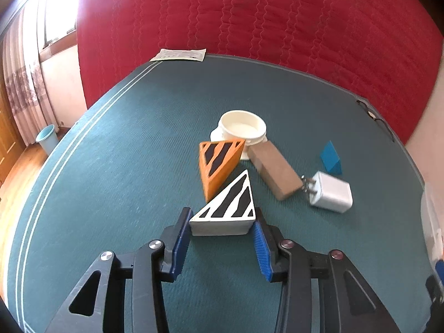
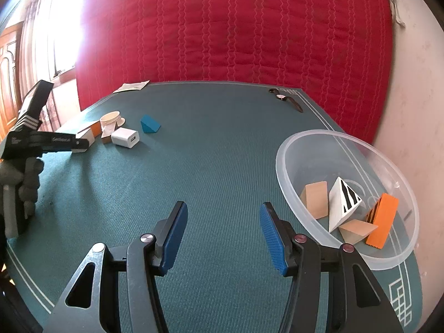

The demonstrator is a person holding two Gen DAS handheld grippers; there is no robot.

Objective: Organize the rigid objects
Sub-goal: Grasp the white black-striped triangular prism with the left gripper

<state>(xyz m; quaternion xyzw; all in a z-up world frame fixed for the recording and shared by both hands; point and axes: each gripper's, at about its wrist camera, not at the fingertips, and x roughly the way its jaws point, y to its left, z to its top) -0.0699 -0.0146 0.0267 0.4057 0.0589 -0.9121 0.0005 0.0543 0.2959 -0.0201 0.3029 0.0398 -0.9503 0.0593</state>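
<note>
A white wedge with black stripes (image 1: pixel 227 208) lies flat on the green mat (image 1: pixel 111 194). My left gripper (image 1: pixel 222 216) is shut on it, one blue pad at each end of its near edge. Just behind it are an orange striped wedge (image 1: pixel 219 161), a cream round pot (image 1: pixel 241 126), a brown block (image 1: pixel 277 172), a white charger (image 1: pixel 330 191) and a blue wedge (image 1: pixel 331 158). My right gripper (image 2: pixel 223 211) stands open over bare mat with nothing between its fingers. To its right is a clear bowl (image 2: pixel 291 149) holding wooden blocks, a white striped wedge (image 2: pixel 342 202) and an orange piece (image 2: pixel 384 222).
A gloved hand (image 2: pixel 25 177) holds the left gripper at the far left of the right wrist view. A wristwatch (image 2: pixel 285 98) and a paper sheet (image 2: pixel 130 86) lie near the mat's far edge. A red quilt (image 2: pixel 222 27) hangs behind. A blue bin (image 1: pixel 47 138) stands on the floor.
</note>
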